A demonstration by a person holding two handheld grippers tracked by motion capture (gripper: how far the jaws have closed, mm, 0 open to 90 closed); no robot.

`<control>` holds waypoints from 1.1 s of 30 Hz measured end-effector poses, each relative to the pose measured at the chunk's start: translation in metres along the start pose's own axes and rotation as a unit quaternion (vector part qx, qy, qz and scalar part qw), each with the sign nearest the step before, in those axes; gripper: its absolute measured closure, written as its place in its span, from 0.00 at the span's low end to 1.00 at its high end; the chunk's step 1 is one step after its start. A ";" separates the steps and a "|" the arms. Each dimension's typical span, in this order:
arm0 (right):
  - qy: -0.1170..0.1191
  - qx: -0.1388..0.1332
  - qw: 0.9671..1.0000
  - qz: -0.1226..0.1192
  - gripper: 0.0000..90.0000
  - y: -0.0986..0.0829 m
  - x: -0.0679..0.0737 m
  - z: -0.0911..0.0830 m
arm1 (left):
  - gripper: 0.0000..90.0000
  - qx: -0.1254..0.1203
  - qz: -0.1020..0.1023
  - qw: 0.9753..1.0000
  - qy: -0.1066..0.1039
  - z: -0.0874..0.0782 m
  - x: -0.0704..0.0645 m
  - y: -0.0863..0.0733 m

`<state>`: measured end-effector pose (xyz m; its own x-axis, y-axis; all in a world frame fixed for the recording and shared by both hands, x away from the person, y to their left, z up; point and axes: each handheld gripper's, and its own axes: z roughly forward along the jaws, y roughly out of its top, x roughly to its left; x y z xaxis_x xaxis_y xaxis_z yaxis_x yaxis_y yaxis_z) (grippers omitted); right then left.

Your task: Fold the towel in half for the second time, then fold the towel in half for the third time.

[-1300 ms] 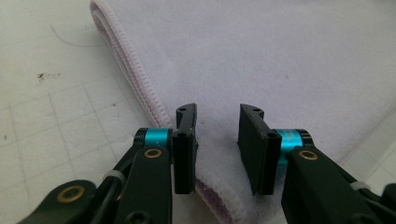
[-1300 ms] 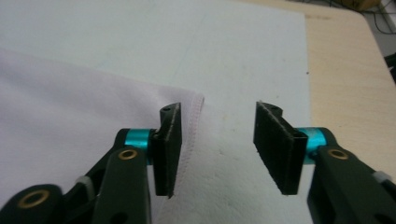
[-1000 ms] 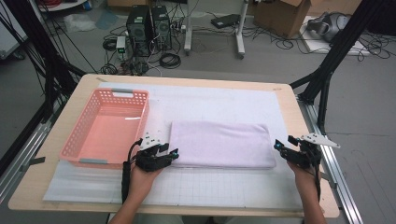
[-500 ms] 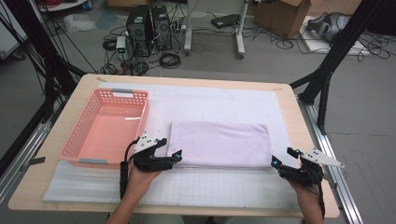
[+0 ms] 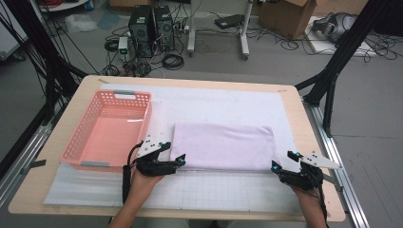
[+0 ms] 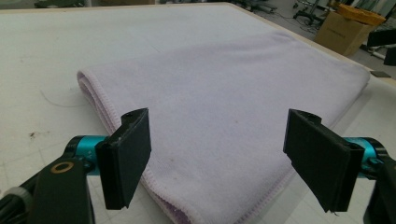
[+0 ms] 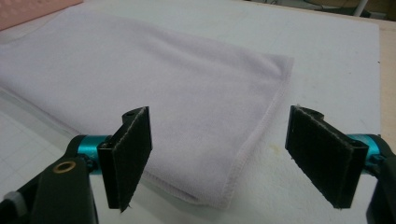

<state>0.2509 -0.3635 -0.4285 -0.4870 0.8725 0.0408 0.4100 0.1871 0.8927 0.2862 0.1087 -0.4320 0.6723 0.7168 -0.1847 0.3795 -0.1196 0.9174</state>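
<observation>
Towel point(image 5: 223, 146) (folded, lilac) lies ungripped between both grippers' wide-spread fingers point(image 6: 125, 156).

— How do the arms come in?
— Both forearms enter from the near edge, well apart. The left gripper point(image 5: 177, 160) is held low, its black body angled toward the right; the right gripper point(image 5: 275, 166) points toward the left (its grey three-cornered plate on top).
— And the fingers?
— Spread wide on both. In each gripper view the black fingers point(image 6: 126, 158) stand far apart, with nothing clamped between them.
</observation>
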 end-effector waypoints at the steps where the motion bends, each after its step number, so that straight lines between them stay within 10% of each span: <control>1: 0.001 0.001 1.000 0.003 0.24 0.000 0.000 0.000 | 0.27 0.002 0.002 1.000 0.000 0.000 0.000 0.000; 33: 0.004 -0.002 1.000 0.009 0.24 -0.002 -0.003 -0.002 | 0.28 0.042 -0.024 0.998 0.035 0.004 0.000 -0.008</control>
<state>0.2502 -0.3678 -0.4294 -0.4854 0.8722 0.0605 0.4154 0.1692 0.8938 0.2860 0.1069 -0.4404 0.6068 0.7694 -0.1994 0.4640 -0.1393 0.8748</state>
